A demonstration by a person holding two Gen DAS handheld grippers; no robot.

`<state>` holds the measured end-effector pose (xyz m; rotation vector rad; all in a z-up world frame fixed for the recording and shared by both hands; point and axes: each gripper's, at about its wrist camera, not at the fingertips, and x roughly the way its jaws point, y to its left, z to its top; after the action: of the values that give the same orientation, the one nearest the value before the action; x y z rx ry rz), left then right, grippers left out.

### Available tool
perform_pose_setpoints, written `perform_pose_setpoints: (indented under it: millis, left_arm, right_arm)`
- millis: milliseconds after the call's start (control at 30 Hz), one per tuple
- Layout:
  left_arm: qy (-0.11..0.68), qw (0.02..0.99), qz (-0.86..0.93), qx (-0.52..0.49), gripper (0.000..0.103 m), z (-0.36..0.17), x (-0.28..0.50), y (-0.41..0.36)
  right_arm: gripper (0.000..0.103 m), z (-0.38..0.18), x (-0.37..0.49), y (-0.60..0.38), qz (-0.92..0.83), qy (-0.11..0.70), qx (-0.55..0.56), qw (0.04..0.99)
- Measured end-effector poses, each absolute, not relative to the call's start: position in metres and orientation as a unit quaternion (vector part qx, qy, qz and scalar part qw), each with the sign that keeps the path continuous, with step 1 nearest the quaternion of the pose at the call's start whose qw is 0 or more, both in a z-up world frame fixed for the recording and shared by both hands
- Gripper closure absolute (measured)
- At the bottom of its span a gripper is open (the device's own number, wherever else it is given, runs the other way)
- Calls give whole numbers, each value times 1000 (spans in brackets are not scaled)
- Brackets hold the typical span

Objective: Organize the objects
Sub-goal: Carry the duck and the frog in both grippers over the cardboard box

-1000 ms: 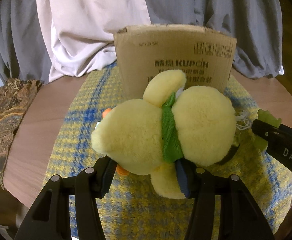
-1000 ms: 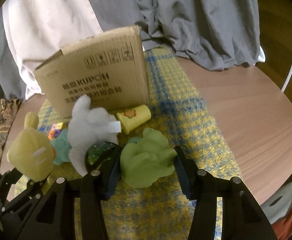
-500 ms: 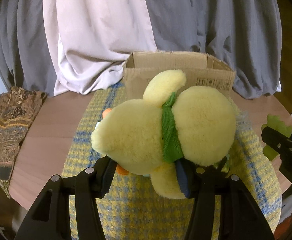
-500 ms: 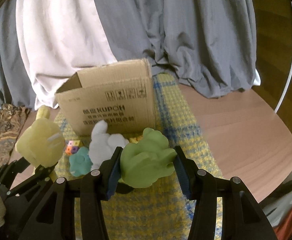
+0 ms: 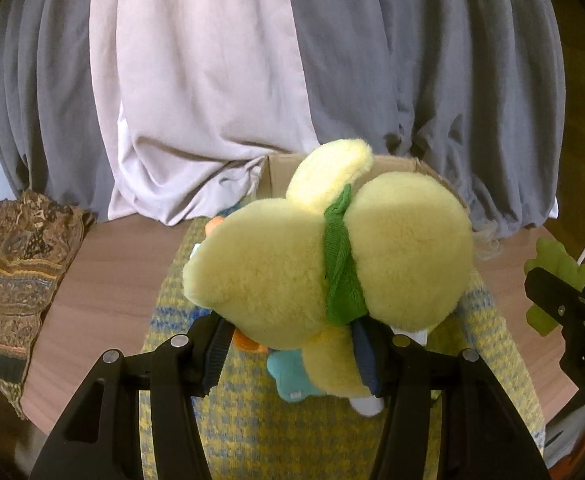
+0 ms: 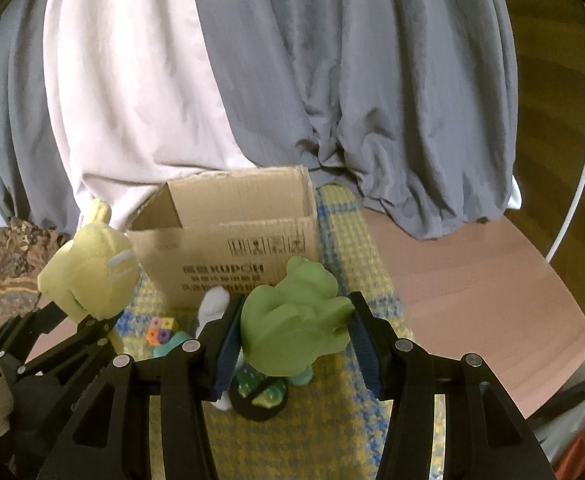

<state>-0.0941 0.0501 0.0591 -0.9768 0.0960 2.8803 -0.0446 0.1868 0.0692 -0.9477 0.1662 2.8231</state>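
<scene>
Left gripper (image 5: 292, 350) fingers clamped on yellow plush duck (image 5: 328, 264), right gripper (image 6: 294, 350) fingers on green frog toy (image 6: 292, 328), both raised short of open cardboard box (image 6: 232, 248) printed "KUPON". Nothing visibly boxed; white plush (image 6: 212, 304), colored cube (image 6: 160, 328), teal toy (image 5: 292, 376) left on checked cloth (image 6: 344, 420) over tabletop (image 6: 472, 300).

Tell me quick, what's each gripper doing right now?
Left gripper: closed on the yellow plush duck.
Right gripper: closed on the green plush frog.
</scene>
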Motion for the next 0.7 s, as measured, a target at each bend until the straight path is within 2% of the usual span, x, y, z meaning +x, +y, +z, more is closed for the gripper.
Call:
perform_pose_setpoints:
  millis: [700]
  left_arm:
    - [15,64,954,-292,50,107,-146,47]
  right_arm:
    - [52,120,-96,185,954,56,-286,71]
